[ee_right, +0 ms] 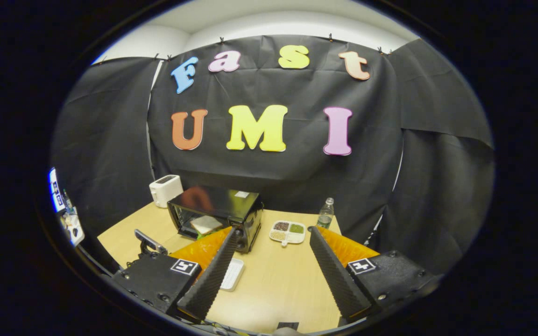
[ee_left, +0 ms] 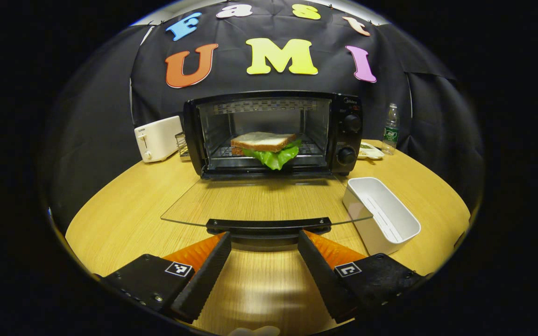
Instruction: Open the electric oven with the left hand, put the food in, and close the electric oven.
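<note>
Electric oven (ee_left: 273, 133) door down, one sandwich (ee_left: 266, 147) inside; two grippers (ee_left: 264, 242) (ee_right: 273, 240) agape, empty.

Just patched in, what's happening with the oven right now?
The oven door lies fully open, flat over the table, and the sandwich already sits on the rack inside. The left gripper is open just short of the door handle, not gripping it. The right gripper is open and empty, held high. Closing the door is what remains.
</note>
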Tool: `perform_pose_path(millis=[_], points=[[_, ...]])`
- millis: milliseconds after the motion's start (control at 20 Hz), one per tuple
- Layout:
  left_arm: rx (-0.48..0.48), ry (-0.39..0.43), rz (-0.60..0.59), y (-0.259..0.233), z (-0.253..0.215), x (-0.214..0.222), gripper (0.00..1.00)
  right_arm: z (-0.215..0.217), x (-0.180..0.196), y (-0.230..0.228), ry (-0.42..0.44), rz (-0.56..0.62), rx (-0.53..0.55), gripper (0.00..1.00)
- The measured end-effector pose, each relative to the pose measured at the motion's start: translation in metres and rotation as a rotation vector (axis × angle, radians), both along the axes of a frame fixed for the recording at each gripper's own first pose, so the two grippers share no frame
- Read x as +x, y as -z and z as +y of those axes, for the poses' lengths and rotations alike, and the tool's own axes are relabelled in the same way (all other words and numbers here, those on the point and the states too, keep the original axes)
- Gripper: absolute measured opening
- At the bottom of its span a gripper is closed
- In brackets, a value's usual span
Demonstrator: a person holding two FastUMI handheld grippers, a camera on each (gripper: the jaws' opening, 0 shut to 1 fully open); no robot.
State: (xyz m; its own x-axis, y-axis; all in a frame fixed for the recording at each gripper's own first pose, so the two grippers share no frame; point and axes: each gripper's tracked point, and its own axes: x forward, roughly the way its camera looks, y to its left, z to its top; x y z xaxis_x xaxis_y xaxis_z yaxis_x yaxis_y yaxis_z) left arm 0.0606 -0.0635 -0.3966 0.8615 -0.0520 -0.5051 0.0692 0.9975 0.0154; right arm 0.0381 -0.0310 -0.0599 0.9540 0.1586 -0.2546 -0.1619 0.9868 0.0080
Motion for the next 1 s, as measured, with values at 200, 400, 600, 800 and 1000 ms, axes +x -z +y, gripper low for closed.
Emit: perform_pose_path(millis=[200, 400, 600, 800, 1000], points=[[-0.012, 0.0, 0.015, 0.002, 0.001, -0.001, 0.95, -0.001, 0.002, 0.001, -0.004, 0.007, 0.004, 0.96], [-0.007, 0.003, 0.011, -0.004, 0.002, 0.003, 0.95, 0.001, 0.003, 0.0, -0.015, 0.006, 0.007, 0.96], [-0.002, 0.013, 0.022, -0.01, 0.002, 0.002, 0.96, -0.001, 0.005, -0.004, -0.017, -0.004, 0.016, 0.96], [0.003, 0.019, 0.0, -0.028, 0.004, 0.007, 0.95, -0.002, 0.008, -0.01, -0.016, -0.019, 0.024, 0.96], [-0.007, 0.019, -0.035, -0.056, 0.005, 0.015, 0.95, -0.004, 0.011, -0.015, -0.014, -0.039, 0.029, 0.96]])
